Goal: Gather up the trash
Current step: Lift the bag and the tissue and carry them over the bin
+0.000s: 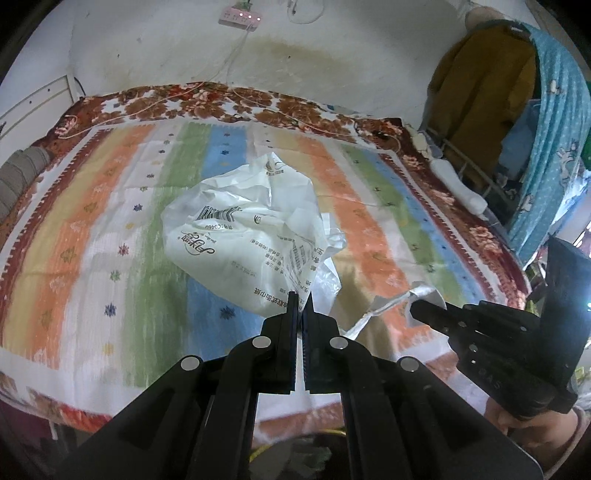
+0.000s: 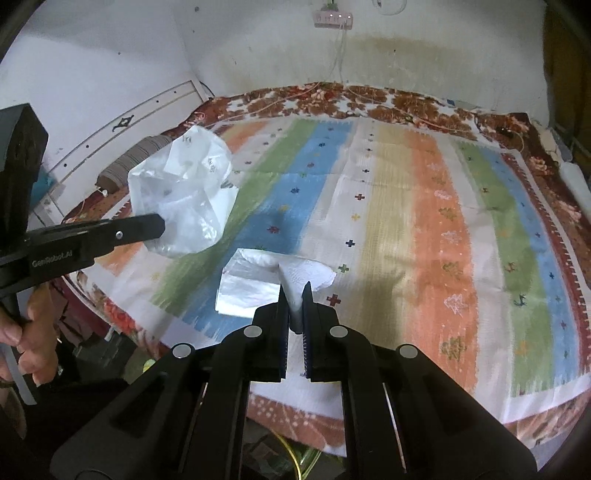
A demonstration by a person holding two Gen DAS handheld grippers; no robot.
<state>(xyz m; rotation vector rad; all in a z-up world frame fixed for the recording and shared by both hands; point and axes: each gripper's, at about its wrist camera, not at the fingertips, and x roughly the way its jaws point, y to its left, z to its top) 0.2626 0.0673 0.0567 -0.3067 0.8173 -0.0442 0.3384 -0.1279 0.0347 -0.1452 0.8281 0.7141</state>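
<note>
My left gripper (image 1: 302, 299) is shut on the edge of a crumpled white plastic bag (image 1: 243, 229) with printed text, held above a striped bedspread; the bag also shows in the right wrist view (image 2: 184, 199) at the left gripper's tip (image 2: 159, 225). My right gripper (image 2: 294, 291) is shut on a white paper tissue (image 2: 266, 282) that hangs just above the bedspread. In the left wrist view the right gripper (image 1: 417, 310) shows at the right with the tissue (image 1: 391, 304) at its tip.
The bed has a striped cover (image 2: 406, 221) over a brown floral blanket (image 1: 207, 103). A power strip (image 1: 240, 16) with cables hangs on the far wall. Hanging clothes (image 1: 517, 110) are at the right. A grey pillow (image 2: 136, 158) lies at the headboard.
</note>
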